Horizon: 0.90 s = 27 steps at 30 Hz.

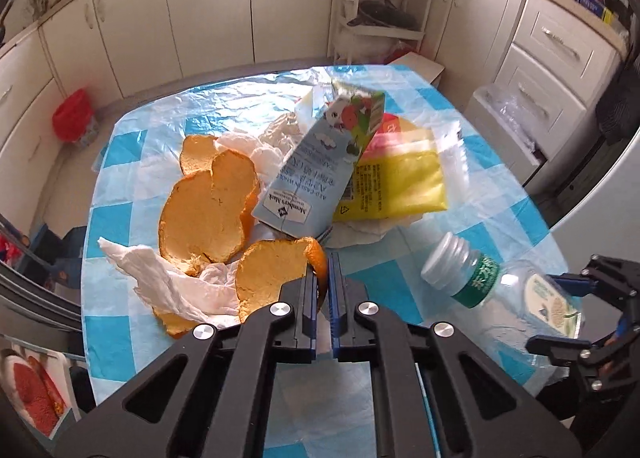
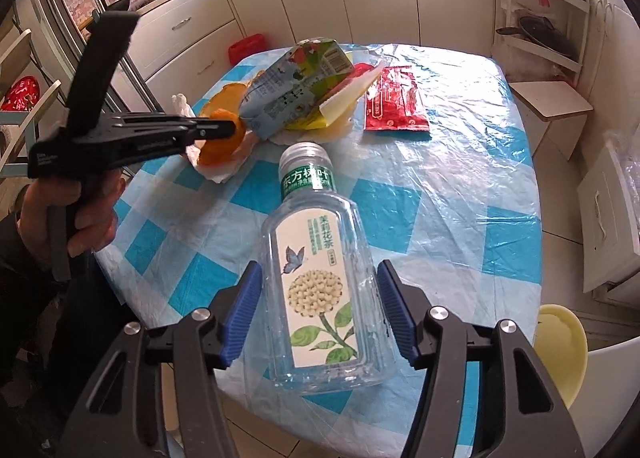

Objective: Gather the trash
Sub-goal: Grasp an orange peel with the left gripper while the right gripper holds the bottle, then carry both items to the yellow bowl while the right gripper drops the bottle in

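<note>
**Trash on the table: peel pinched on the left, bottle between the jaws on the right**

Trash lies in a heap on the table (image 1: 120, 161), which has a blue and white checked plastic cover. We start with our left hand-held gripper (image 1: 323, 270): its jaws are pressed together and they pinch the thin edge of an orange peel (image 1: 272, 274) at the near side of the heap. In the right wrist view we see the same left hand-held gripper (image 2: 230, 129) from the side, with a hand (image 2: 86, 213) around its handle, and the peel (image 2: 220, 137) at its tip.

Our right hand-held gripper (image 2: 318, 306) stands spread, with one blue pad on each side of an empty clear bottle (image 2: 320, 290). The pads are very close to the bottle walls, but we cannot tell if they press on it. The bottle lies on the table near its front edge, with the white cap pointing away from us.

Further out, a larger orange peel (image 1: 208, 209) rests on crumpled white tissue (image 1: 160, 278). A light blue milk carton (image 1: 316, 161) leans over the heap, just beside a yellow packet (image 1: 400, 181). A red packet (image 2: 394, 101) lies flat, apart from the heap. White kitchen cabinets (image 1: 208, 9) stand behind the table.
</note>
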Motion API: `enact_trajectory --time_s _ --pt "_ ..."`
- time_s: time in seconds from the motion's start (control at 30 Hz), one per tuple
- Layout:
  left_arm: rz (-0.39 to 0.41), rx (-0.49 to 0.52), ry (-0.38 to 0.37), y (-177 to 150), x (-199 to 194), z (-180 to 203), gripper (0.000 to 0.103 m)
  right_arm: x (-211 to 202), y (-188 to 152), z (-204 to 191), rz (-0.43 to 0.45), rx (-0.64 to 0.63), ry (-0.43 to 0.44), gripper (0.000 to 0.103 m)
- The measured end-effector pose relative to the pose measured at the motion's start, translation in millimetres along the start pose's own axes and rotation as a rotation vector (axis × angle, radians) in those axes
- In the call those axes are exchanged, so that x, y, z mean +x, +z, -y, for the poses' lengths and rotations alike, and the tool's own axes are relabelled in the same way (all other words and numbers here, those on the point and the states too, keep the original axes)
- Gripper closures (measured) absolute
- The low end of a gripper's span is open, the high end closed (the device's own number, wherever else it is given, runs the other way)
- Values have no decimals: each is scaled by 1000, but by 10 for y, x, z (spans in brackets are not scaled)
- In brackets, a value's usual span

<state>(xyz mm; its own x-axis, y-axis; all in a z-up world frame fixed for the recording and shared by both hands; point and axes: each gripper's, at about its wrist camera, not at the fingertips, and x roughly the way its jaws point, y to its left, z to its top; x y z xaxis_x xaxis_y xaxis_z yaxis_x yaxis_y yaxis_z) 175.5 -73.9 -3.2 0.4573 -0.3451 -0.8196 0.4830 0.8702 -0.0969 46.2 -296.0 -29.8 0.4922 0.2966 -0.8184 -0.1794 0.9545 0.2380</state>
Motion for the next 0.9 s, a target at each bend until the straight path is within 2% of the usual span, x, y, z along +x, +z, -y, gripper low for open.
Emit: enact_trajectory --time_s 0.13,0.27,0.33,0.4,0.5,0.53,0.73,0.8,0.9 --pt "62 -113 -142 -11 -289 -166 98 -27 5 24 1 29 24 47" --pt "109 -156 -217 -64 -537 -139 98 -75 -6 123 2 99 88 48" --pt "128 -162 -246 -76 -648 -92 98 -84 -15 113 -3 92 75 48" --pt "144 -167 -273 -90 -738 -43 98 -63 -31 16 -19 28 31 47" --pt "168 -159 -301 -116 -884 63 98 -37 -57 -132 -23 -65 -50 48" --pt "174 -153 -308 -126 -937 112 98 -38 -58 -117 -22 -55 -40 48" --pt "191 -121 -325 -194 -1107 347 98 -230 -49 198 17 132 131 49" --pt "188 -122 -333 -214 -1106 399 98 -366 -50 337 55 176 126 49" --pt "179 -114 -351 -241 -1096 522 98 -625 -54 596 123 230 53 49"
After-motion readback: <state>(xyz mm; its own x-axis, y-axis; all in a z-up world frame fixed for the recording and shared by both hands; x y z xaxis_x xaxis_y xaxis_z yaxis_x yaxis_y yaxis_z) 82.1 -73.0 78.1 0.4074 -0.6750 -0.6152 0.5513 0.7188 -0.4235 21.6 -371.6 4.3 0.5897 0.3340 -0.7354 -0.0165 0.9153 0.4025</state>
